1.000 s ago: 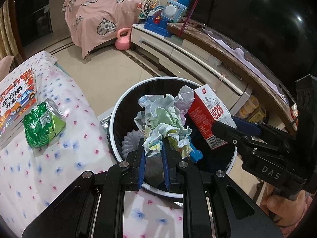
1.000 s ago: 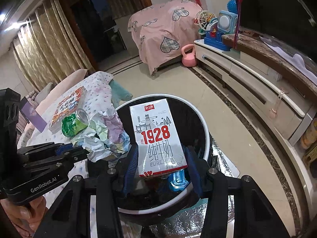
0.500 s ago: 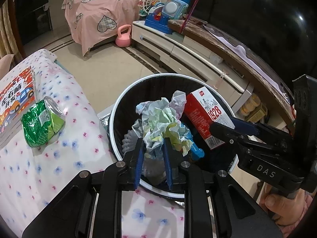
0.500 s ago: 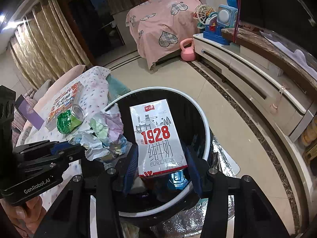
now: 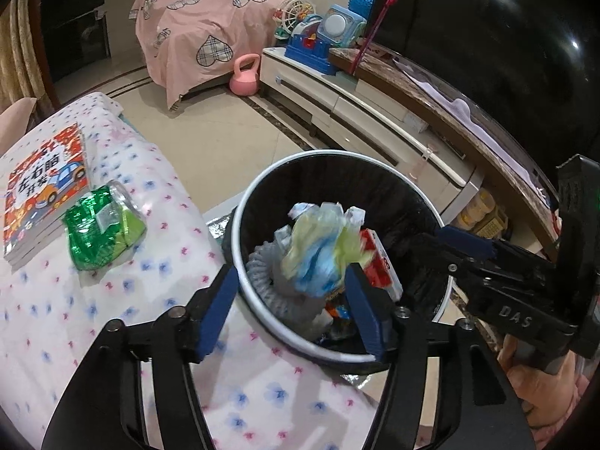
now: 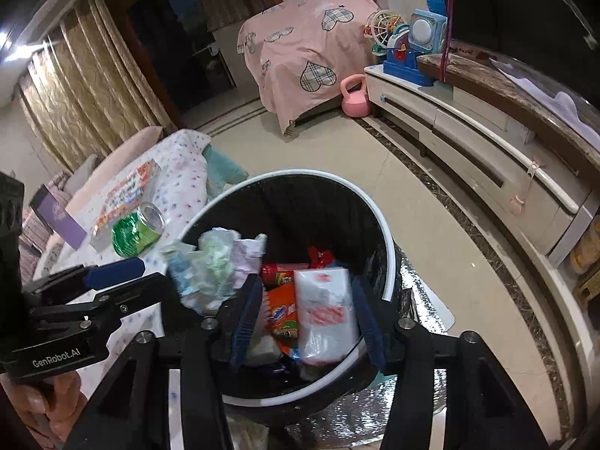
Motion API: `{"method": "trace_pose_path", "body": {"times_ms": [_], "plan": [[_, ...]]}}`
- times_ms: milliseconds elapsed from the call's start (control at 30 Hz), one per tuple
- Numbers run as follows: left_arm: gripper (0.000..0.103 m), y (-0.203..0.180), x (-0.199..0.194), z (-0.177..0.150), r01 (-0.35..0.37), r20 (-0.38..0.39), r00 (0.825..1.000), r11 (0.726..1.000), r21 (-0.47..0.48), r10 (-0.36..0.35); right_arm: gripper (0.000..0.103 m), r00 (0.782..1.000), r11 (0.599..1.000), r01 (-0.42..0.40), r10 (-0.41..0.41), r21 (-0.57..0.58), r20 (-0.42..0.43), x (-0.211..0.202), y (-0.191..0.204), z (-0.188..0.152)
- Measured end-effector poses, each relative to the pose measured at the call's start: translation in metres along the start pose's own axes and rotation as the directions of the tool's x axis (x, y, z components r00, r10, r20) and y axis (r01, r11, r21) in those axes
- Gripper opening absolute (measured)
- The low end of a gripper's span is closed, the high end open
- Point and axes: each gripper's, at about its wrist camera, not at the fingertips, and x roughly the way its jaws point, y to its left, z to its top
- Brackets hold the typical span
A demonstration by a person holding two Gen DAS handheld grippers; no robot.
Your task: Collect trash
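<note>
A black trash bin with a white rim (image 5: 240, 225) (image 6: 390, 255) stands beside the floral-clothed table. My left gripper (image 5: 290, 296) is open over the bin; the crumpled paper wad (image 5: 318, 251) (image 6: 213, 262) is blurred, falling free between its fingers. My right gripper (image 6: 305, 315) is open over the bin; the red-and-white milk carton (image 6: 326, 315) (image 5: 378, 262) is blurred, dropping into the bin among snack wrappers. A crushed green can (image 5: 101, 232) (image 6: 137, 228) lies on the table.
A children's book (image 5: 45, 183) lies on the floral tablecloth (image 5: 75, 318) behind the can. A purple box (image 6: 56, 213) stands farther left. A white TV cabinet (image 5: 367, 112), pink kettlebell (image 5: 245, 80) and pink-covered bed (image 5: 202, 26) lie beyond.
Both grippers have opened. The paper wad has left the left gripper and the milk carton has left the right one; both are dropping into the bin.
</note>
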Motion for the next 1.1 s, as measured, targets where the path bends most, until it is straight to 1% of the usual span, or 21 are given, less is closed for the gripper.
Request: {"method": "trace_pose_path", "body": {"times_ms": [133, 167, 200, 233, 300, 367, 500, 600, 667, 767, 833, 933, 1033, 1100], "plan": [[0.069, 0.005, -0.012, -0.008, -0.006, 0.017, 1.0, 1.0, -0.009, 0.006, 0.07, 0.999, 1.0, -0.007, 0.006, 0.015, 0.033, -0.013, 0.001, -0.003], [0.07, 0.007, -0.015, -0.011, -0.005, 0.023, 1.0, 1.0, -0.013, 0.005, 0.075, 0.999, 1.0, -0.011, 0.01, 0.022, 0.041, -0.016, 0.001, -0.004], [0.07, 0.009, -0.02, -0.014, -0.003, 0.031, 1.0, 1.0, -0.02, 0.004, 0.079, 0.999, 0.999, -0.014, 0.013, 0.029, 0.053, -0.021, 0.002, -0.006], [0.071, 0.012, -0.024, -0.018, -0.001, 0.037, 0.999, 1.0, -0.029, 0.002, 0.081, 0.998, 0.999, -0.02, 0.018, 0.035, 0.066, -0.026, 0.003, -0.009], [0.075, 0.018, -0.035, -0.029, 0.01, 0.054, 0.999, 0.998, -0.057, -0.007, 0.092, 0.996, 0.999, -0.024, 0.02, 0.045, 0.088, -0.035, 0.006, -0.014], [0.075, 0.024, -0.047, -0.04, 0.018, 0.075, 0.997, 0.997, -0.079, -0.012, 0.097, 0.992, 0.998, -0.028, 0.02, 0.056, 0.123, -0.048, 0.011, -0.022], [0.077, 0.035, -0.074, -0.066, 0.031, 0.125, 0.992, 0.993, -0.116, -0.016, 0.1, 0.985, 0.996, -0.046, 0.032, 0.075, 0.171, -0.069, 0.023, -0.039], [0.082, 0.038, -0.097, -0.086, 0.012, 0.173, 0.985, 0.991, -0.133, 0.011, 0.1, 0.979, 0.995, -0.06, 0.044, 0.076, 0.198, -0.081, 0.036, -0.054], [0.084, 0.043, -0.115, -0.1, 0.01, 0.223, 0.974, 0.988, -0.151, 0.024, 0.1, 0.974, 0.995, -0.072, 0.055, 0.073, 0.218, -0.089, 0.045, -0.064], [0.094, 0.053, -0.141, -0.116, -0.009, 0.291, 0.955, 0.985, -0.173, 0.06, 0.1, 0.964, 0.996, -0.066, 0.048, 0.062, 0.263, -0.103, 0.061, -0.081], [0.095, 0.059, -0.156, -0.128, -0.033, 0.317, 0.944, 0.982, -0.184, 0.091, 0.1, 0.959, 0.996, -0.064, 0.045, 0.057, 0.28, -0.109, 0.069, -0.086], [0.095, 0.07, -0.171, -0.142, -0.045, 0.345, 0.931, 0.976, -0.215, 0.118, 0.101, 0.955, 0.998, -0.051, 0.035, 0.046, 0.294, -0.116, 0.081, -0.092], [0.095, 0.077, -0.185, -0.152, -0.052, 0.361, 0.923, 0.973, -0.226, 0.134, 0.101, 0.948, 0.999, -0.035, 0.022, 0.036, 0.318, -0.125, 0.093, -0.096], [0.095, 0.078, -0.196, -0.158, -0.052, 0.382, 0.914, 0.973, -0.223, 0.136, 0.101, 0.942, 1.0, -0.029, 0.023, 0.012, 0.336, -0.134, 0.103, -0.098]]}}
